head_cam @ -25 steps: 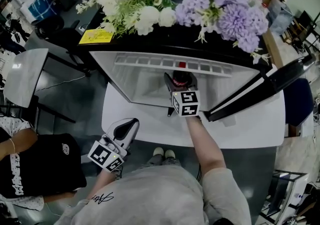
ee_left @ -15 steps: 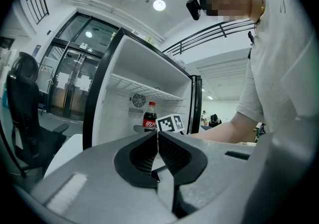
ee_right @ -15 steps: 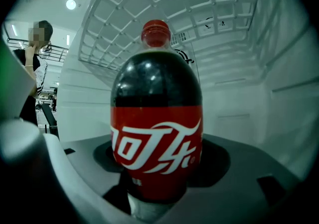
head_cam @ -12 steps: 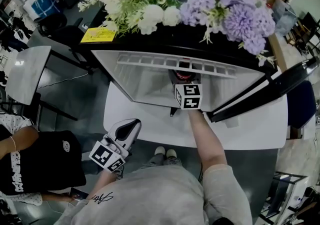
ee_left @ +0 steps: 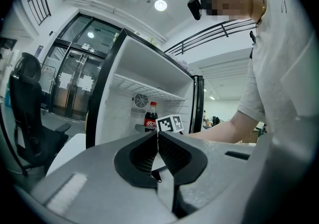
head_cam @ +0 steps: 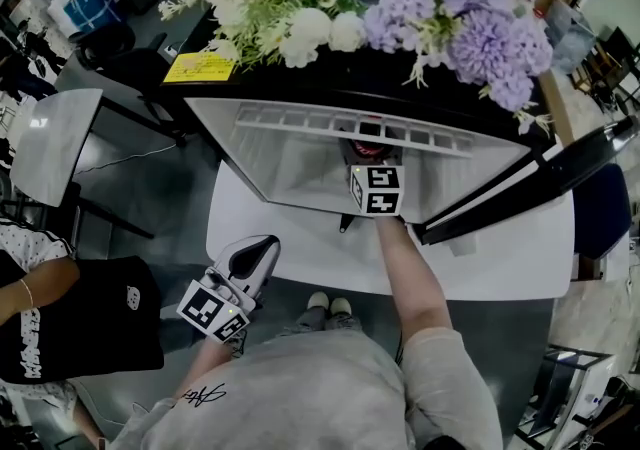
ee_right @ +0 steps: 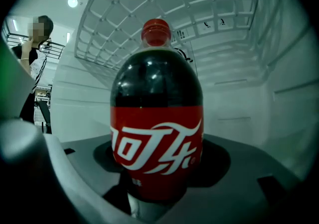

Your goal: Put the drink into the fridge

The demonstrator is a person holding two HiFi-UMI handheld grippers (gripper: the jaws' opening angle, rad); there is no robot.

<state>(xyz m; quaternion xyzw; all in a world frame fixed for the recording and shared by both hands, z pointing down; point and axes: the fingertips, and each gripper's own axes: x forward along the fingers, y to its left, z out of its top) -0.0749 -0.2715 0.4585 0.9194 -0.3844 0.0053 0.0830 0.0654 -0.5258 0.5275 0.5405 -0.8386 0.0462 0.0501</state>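
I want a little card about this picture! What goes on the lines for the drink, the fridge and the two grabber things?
drink: cola bottle, upright, red cap, inside the fridge
fridge: door open, wire shelf near the top
right gripper: reaches into the fridge, jaws shut on the cola bottle
left gripper: held low outside the fridge, jaws together, nothing between them
on top of fridge: white and purple flowers

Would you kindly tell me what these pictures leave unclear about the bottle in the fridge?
- Bottle base: right gripper view, hidden behind the right hand-held gripper, so contact with the fridge floor is unclear.
- Bottle body: head view, mostly covered by the marker cube and wire shelf.
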